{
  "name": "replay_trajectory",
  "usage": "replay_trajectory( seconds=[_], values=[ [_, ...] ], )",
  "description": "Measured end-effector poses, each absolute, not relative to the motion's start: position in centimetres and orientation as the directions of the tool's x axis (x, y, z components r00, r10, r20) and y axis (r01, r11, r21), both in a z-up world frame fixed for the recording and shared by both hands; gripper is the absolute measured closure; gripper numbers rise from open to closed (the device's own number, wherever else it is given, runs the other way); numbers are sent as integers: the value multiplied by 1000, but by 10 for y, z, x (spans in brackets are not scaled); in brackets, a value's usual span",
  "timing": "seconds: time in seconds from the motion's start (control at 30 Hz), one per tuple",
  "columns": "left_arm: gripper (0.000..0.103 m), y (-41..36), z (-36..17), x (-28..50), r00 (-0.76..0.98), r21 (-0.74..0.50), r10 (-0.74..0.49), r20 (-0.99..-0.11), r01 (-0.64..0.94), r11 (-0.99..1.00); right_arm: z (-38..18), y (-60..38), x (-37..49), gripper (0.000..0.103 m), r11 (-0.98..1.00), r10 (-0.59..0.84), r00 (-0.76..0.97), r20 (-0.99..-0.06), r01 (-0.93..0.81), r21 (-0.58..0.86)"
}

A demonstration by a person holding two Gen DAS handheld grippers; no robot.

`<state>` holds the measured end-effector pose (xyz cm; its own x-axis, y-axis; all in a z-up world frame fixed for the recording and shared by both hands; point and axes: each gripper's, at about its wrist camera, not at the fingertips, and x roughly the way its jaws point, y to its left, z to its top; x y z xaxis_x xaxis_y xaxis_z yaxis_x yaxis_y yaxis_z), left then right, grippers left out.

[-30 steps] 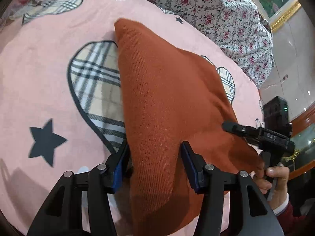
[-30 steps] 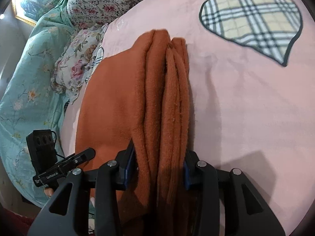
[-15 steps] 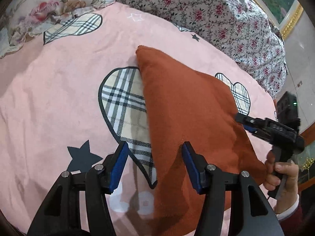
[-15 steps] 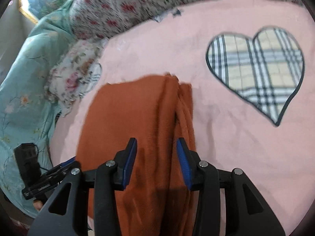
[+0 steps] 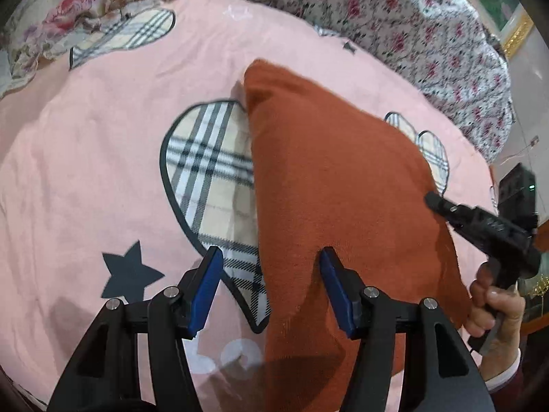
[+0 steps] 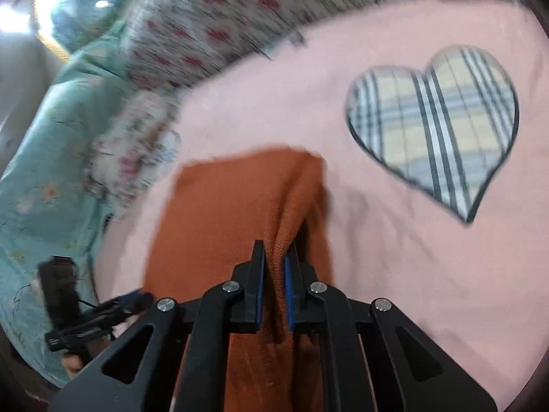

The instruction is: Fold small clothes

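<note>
Pink bedding (image 5: 85, 158) with plaid hearts and dark stars lies under both my grippers, and the folded rust-orange knit garment (image 5: 336, 189) rests flat on it.

Closest to me, my left gripper (image 5: 271, 286) hangs above the cloth's near left edge with its blue-padded fingers (image 5: 206, 288) spread wide and nothing between them. A second ago the garment's edge bulged up between those pads; now it lies flat below them, and I have pulled back and up, so more of the pink cover, the plaid heart (image 5: 212, 185) and the dark star (image 5: 128, 273) shows. My left finger sits over the heart, my right one over the orange knit.

My right gripper (image 6: 274, 267) has changed the other way. Half a second ago its pads stood apart over the fold; now they are pressed nearly together, pinching a raised ridge of the garment (image 6: 233, 213) at its right-hand edge. That view is blurred by motion.

From the left camera, my right hand (image 5: 494, 312) grips its handle at the garment's right corner, tilted inward.

Farther off, another plaid heart (image 6: 442, 127) lies on the pink, then the floral quilt (image 5: 411, 24) and a teal flowered cover (image 6: 44, 158).
</note>
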<state>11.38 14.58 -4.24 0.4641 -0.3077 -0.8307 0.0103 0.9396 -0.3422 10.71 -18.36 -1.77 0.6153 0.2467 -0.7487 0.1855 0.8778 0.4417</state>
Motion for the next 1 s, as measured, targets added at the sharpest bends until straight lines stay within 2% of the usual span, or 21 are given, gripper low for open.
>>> replay_trajectory(
  seconds=[0.13,0.33,0.43,0.6,0.73,0.8,1.0],
  values=[
    [41,146,-54,114,441,-351,-315,-841,0,937,-42,-191,111,92,870,228,588,-776,236,434],
    [38,141,-56,111,453,-315,-288,-844,15,949,-41,-190,112,92,870,223,595,-772,235,433],
    [42,143,-46,102,473,-318,-290,-832,22,948,-33,-192,103,89,852,240,605,-759,243,463],
    [42,140,-26,67,517,-277,-288,-806,99,956,-7,-185,63,88,860,257,640,-724,190,474],
    [41,136,-18,38,536,-277,-323,-780,166,946,-6,-176,34,80,867,261,629,-732,181,465],
    [40,133,-18,23,545,-253,-321,-775,197,947,-9,-172,18,72,872,251,620,-744,190,452],
    [39,126,-36,-3,504,-215,-315,-804,247,945,-23,-159,-8,70,874,276,593,-756,173,455]
  ],
)
